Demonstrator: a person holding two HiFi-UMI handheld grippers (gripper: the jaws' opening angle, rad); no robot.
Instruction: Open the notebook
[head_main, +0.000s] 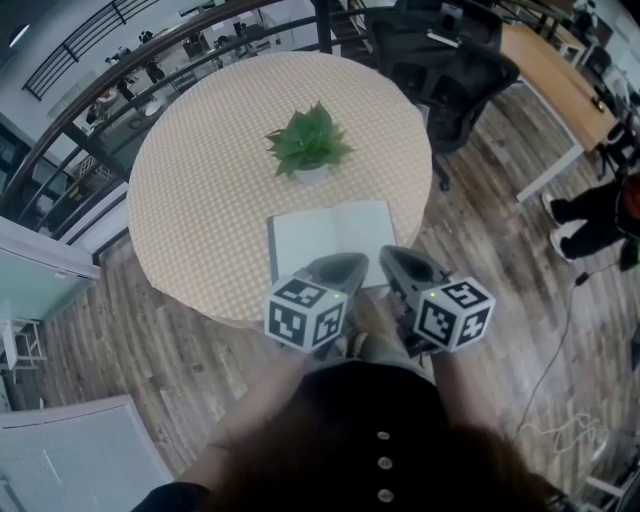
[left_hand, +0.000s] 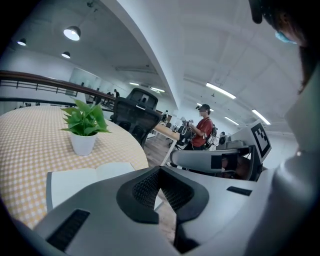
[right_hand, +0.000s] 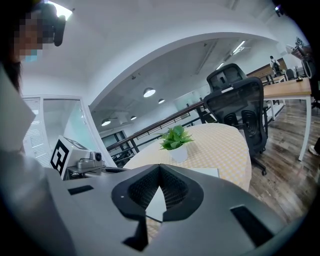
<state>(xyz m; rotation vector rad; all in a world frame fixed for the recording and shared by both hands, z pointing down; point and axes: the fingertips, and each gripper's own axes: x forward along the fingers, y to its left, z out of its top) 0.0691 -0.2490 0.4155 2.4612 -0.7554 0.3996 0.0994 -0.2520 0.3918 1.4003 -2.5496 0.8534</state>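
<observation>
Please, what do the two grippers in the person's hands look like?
The left gripper and the right gripper are smooth grey shells tapering to the jaws, with black meshed pads. Each carries a white cube with black square markers. The person wears a dark top with buttons.

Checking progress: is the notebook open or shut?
Open, it seems: the notebook lies flat showing two white pages with a crease between.

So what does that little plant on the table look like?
The plant is small, with a bushy tuft of pointed bright green leaves spreading out. It stands upright in a little plain white pot, near the middle of the round table with its checked cloth. The white notebook lies just in front of it, not touching. Only the table touches the pot.
</observation>
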